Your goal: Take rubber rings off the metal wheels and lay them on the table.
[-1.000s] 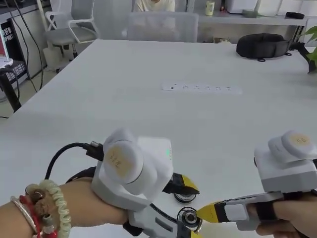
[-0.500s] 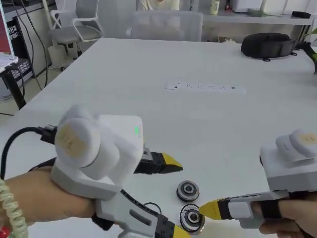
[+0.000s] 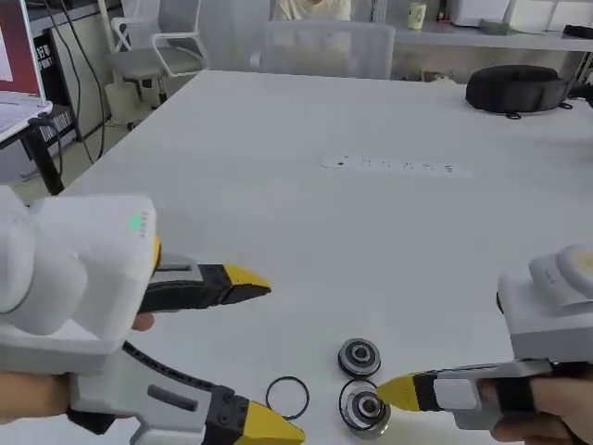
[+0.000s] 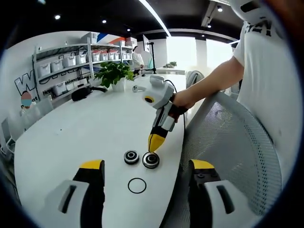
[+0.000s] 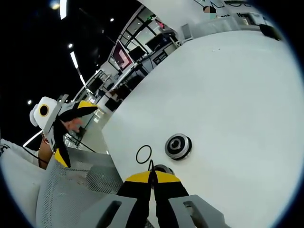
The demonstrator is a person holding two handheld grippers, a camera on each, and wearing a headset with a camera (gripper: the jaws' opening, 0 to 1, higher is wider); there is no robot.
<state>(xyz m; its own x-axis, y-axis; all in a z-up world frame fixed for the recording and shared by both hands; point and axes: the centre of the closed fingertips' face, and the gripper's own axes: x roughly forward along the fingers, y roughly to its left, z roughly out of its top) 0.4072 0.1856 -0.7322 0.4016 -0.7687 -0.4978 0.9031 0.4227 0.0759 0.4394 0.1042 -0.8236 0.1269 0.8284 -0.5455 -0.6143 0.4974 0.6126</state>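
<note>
Left gripper [image 3: 267, 355] fingers gape wide, empty; right gripper [image 3: 387, 391] fingers pressed together against the half-hidden near wheel [image 3: 357, 410], perhaps nipping it.

Logged left gripper [image 3: 258, 352] at lower left of head view: jaws spread wide, yellow tips pointing right, upper jaw level, lower jaw angled down. Logged right gripper [image 3: 384, 391] entering from lower right: jaws pressed together, yellow tip pointing left. Tips near each other, not touching. In left gripper view, noted right hand [image 4: 180, 100] wrapped round the handle, bare forearm [image 4: 216, 78] stretched behind.
</note>
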